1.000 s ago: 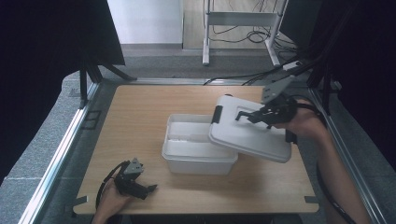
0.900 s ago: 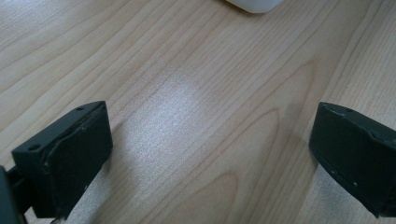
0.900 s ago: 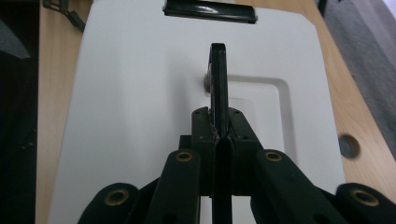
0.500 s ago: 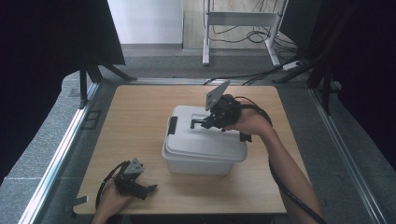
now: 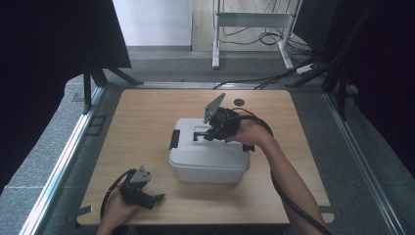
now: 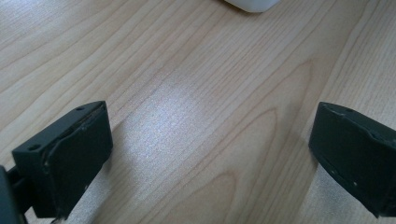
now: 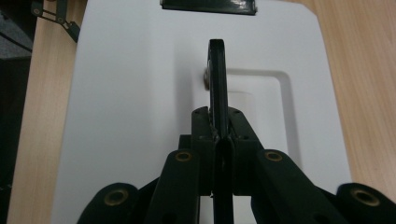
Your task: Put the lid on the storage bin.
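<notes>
The lid's black handle (image 7: 218, 84) is clamped by the right gripper (image 7: 219, 126) at the worktop's (image 5: 147, 117) middle. The left gripper (image 5: 147, 198), fingers (image 6: 70, 158) apart, is held by the near edge.

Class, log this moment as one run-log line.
lid: on box | right gripper: shut on handle | left gripper: open, over table

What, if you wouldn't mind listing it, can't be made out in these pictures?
- Box contents: high view, the lid covers them.
- Whether the lid is latched: high view, the left clasp is too small to read; the right one sits behind the hand.
- Handle base: right gripper view, the right gripper hides it.
- Box: left gripper view, cut off by the top edge.
</notes>
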`<state>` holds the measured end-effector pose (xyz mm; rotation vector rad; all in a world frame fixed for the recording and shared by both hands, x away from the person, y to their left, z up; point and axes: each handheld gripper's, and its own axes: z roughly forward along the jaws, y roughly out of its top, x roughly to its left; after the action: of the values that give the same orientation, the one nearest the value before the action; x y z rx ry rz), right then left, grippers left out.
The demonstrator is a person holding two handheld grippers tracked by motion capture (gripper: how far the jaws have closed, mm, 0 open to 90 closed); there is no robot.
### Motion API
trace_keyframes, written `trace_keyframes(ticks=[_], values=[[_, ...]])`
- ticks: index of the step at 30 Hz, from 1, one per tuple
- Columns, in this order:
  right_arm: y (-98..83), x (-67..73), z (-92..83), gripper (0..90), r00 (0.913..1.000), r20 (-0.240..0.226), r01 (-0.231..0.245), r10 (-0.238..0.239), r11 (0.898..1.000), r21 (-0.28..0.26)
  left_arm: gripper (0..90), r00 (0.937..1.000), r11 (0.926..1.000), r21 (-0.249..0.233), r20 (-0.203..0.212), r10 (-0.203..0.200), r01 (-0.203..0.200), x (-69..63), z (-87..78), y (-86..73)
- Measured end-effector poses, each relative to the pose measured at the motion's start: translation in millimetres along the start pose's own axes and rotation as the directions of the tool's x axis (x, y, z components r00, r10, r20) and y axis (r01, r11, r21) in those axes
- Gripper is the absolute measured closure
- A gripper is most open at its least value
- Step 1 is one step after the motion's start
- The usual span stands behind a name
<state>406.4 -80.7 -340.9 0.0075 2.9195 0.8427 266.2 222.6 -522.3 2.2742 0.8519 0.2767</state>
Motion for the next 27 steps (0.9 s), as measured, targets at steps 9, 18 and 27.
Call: trace_keyframes(ticks=[9, 18, 27], values=[[-7.1, 1.4, -10.2, 13.1, 0.9936, 0.091, -0.061, 0.067, 0.996, -0.069, 0.0, 1.0000, 1.0000, 0.000, 0.000, 0.000, 0.000, 0.0, 0.0, 0.0], [-43.6, 7.0, -35.5, 4.3, 0.9694, 0.182, -0.150, 0.165, 0.984, -0.091, 0.0, 1.0000, 1.0000, 0.000, -0.001, -0.002, 0.002, -0.1, 0.0, 0.1], [-86.3, 16.7, -64.0, 3.8, 0.9336, 0.240, -0.242, 0.266, 0.962, -0.127, 0.0, 1.0000, 1.0000, 0.001, -0.003, 0.001, -0.001, 0.0, -0.1, 0.1]])
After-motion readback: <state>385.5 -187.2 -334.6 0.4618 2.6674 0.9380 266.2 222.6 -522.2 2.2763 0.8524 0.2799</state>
